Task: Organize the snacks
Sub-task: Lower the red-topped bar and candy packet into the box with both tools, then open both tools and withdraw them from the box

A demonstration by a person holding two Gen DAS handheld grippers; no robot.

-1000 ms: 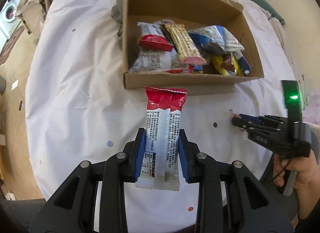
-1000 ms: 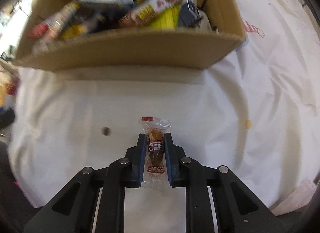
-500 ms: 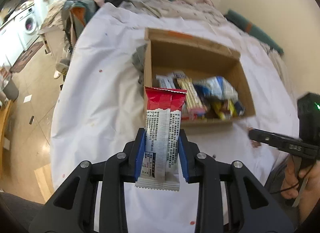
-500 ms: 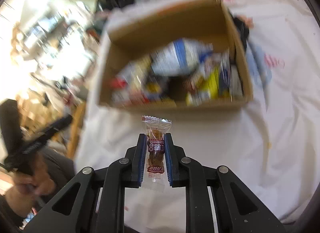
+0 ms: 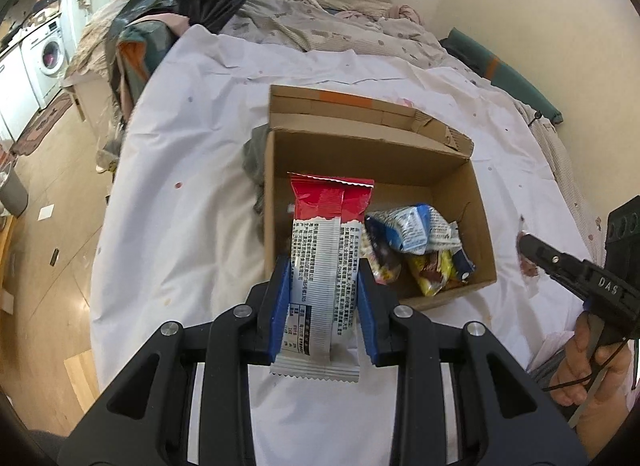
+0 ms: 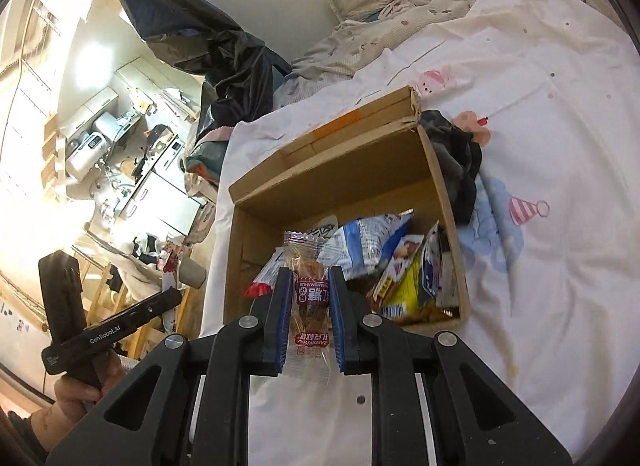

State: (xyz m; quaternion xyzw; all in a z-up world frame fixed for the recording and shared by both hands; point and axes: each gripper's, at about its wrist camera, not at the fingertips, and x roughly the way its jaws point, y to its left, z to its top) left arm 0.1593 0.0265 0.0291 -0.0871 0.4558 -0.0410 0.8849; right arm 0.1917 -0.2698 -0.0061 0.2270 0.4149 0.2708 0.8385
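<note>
Both grippers have come up off the white sheet and now hang above the near rim of the box (image 5: 440,169), so the pick-ups look finished and the drop is the step in hand. A second ago the box filled the top of each view from close by and low down; now each view looks down into it from higher, with the bed's pillow and a dark bag showing at the top of the frame. The left gripper (image 5: 324,298) has its jaws closed on the lower half of the red-and-white packet (image 5: 326,250), whose red end stands over the box's left part in the centre of the left view. The right gripper (image 6: 306,314) has its jaws pinched narrow on the small clear-wrapped snack (image 6: 308,298), which sits over the box (image 6: 336,169) at lower centre of the right view. Neither grip has slipped: both packets sit in the jaws as they did before. Inside, the other snacks (image 5: 416,238) crowd the right side, leaving bare cardboard at the back and left. That space seems the easy place to release; the long packet may catch on the rim if let go too near it. The bed under the sheet (image 5: 180,169) carries the box.
</note>
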